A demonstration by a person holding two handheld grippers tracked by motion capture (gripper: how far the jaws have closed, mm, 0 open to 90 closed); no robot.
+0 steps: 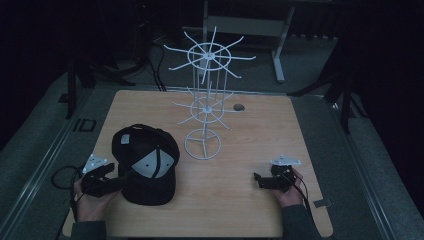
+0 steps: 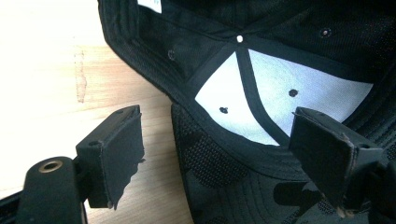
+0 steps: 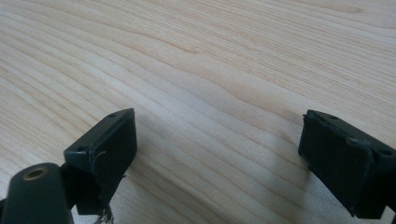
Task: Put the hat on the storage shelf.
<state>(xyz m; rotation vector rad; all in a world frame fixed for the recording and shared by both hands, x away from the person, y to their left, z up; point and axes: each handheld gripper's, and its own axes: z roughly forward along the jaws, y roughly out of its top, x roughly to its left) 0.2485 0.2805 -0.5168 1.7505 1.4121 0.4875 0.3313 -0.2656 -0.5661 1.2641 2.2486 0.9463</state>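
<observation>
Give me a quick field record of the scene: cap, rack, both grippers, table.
cap: black, lying upside down on the table's left side, white lining panels showing
rack: white wire stand with two tiers of spokes, upright mid-table, nothing hanging on it
left gripper: jaws open, at the cap's brim edge, not clamped on it
right gripper: jaws open over bare wood, holding nothing
table: light wood, a small round hole near the far edge
</observation>
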